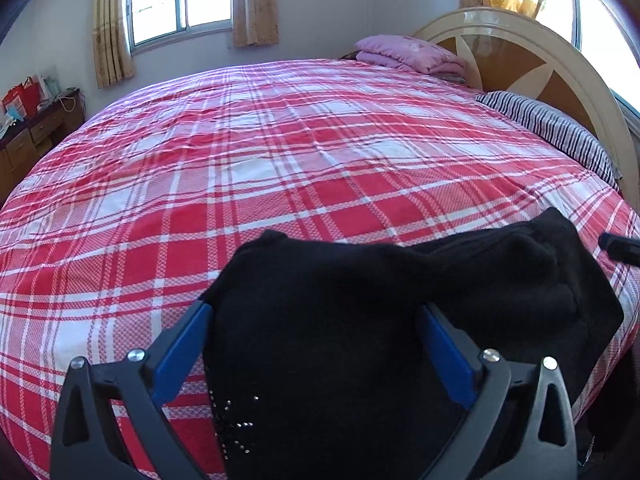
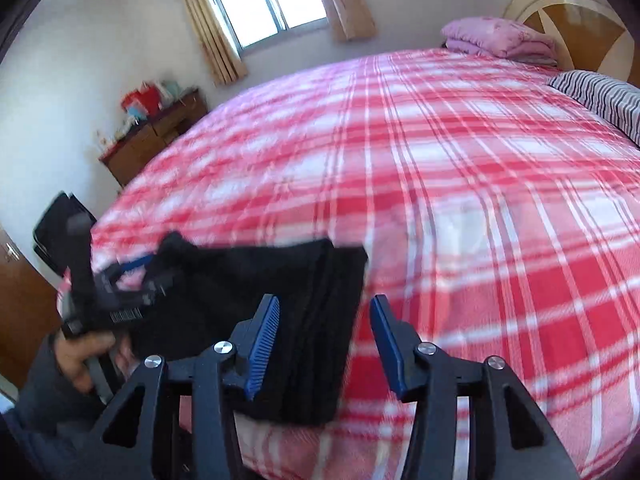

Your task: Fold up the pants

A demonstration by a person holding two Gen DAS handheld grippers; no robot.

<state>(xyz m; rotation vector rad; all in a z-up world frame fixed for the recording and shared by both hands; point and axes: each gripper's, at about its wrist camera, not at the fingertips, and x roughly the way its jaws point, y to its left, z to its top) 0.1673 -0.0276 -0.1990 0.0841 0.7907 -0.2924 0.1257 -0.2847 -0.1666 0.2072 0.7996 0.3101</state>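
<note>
Honestly, the pants (image 1: 360,320) worry me where they sit: a black bundle at the near edge of the bed (image 1: 280,152), already folded into a thick stack by the look of the layered edge in the right wrist view. My left claw (image 1: 316,312) has its blue pads spread wide on either side of the cloth, gripping nothing that I can see. My right claw (image 2: 324,308) is also apart, with the stack's right edge lying between its fingers but not pinched. The right view is smeared, so I judge that hand is moving fast. The risk, as I read it, is that a claw snags a loose layer and drags the stack open, or nudges the bundle off the edge. A shallow pinch could also catch only the top layer.
</note>
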